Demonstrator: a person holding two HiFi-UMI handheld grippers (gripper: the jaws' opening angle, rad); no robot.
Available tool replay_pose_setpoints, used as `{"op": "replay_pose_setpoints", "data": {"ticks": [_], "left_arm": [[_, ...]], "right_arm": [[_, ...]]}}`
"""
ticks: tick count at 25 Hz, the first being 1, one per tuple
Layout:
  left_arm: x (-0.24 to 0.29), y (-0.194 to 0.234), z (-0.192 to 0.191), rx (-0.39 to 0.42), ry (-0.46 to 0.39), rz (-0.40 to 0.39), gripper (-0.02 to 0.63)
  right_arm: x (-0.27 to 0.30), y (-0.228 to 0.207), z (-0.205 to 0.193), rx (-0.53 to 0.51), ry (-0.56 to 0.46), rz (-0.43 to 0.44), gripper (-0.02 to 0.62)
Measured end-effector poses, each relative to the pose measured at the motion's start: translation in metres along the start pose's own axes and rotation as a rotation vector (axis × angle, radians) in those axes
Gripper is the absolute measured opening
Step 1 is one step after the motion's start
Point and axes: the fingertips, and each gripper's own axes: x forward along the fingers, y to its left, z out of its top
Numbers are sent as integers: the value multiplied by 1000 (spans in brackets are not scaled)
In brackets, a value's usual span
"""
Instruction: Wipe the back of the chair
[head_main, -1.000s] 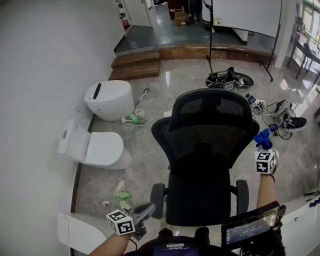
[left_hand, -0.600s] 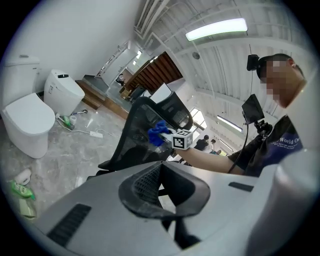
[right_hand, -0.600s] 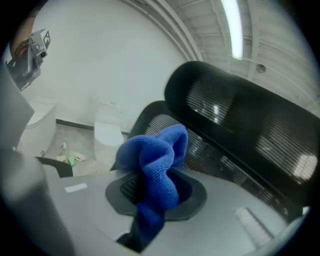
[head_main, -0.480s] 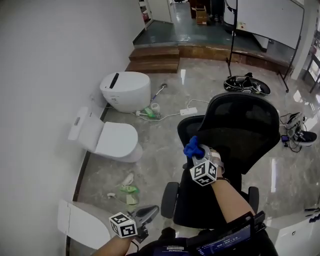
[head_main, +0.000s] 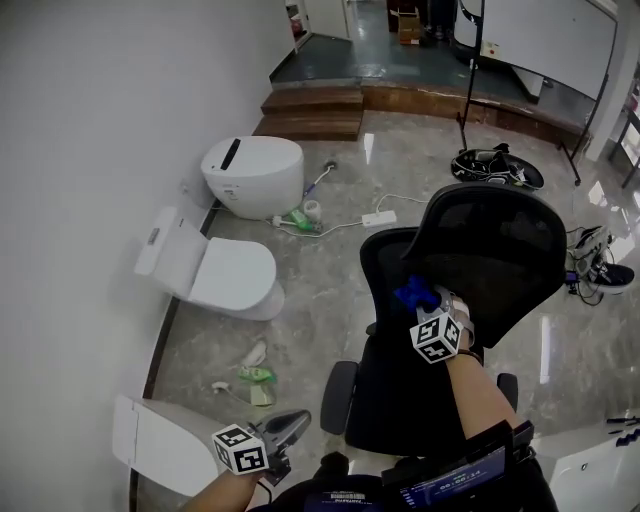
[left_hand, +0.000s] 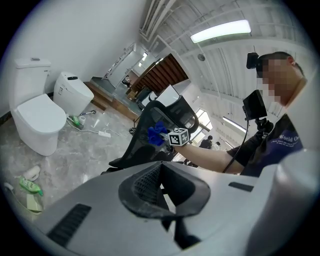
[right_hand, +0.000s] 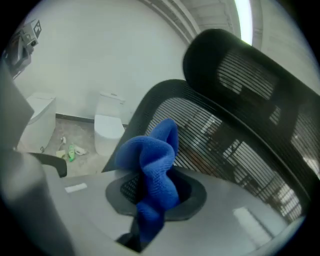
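Now the right tool (head_main: 424, 300) sits a little lower and farther in along the chair back (head_main: 500, 250) than half a second ago. A second ago it was at the opposite side edge of that back. The left tool (head_main: 285, 425) has barely shifted, low beside the person's body. Its jaws are together with nothing between them.

The right tool's jaws are clamped on a blue cloth (right_hand: 152, 170). The cloth is bunched into a twisted lump that stands out past the jaw tips. Its long axis runs along the tool, with the free end pointing at the mesh straight ahead. From the head view the cloth (head_main: 413, 293) lies at the near side edge of the chair back. Whether it actually presses on the mesh cannot be told.

The chair back (right_hand: 225, 125) rises from the seat (head_main: 400, 400) toward the headrest. In the right gripper view it slants up and away from the tool's tip, lower left to upper right.
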Motion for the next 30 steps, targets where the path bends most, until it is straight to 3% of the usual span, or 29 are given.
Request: {"op": "replay_pose_setpoints", "data": {"ticks": [11, 14, 17, 20, 23, 27, 30], "left_arm": [[90, -56, -15, 25, 95, -135, 3], [98, -60, -18, 26, 101, -145, 3], [94, -54, -21, 16, 94, -135, 3], [79, -41, -23, 2, 79, -114, 3], [58, -27, -23, -2, 59, -83, 3], [22, 3, -19, -3, 25, -29, 3], [-9, 24, -21, -8, 10, 14, 3]], "right_arm": [[-163, -198, -253, 281, 363, -390, 66], [-184, -212, -279, 312, 406, -431, 66], [-151, -161, -235, 238, 297, -315, 66], [-78, -54, -157, 115, 141, -99, 66], [-21, 42, -71, 39, 52, 72, 66], [29, 107, -1, -3, -6, 163, 66], [53, 126, 17, -8, -11, 167, 66]]}}
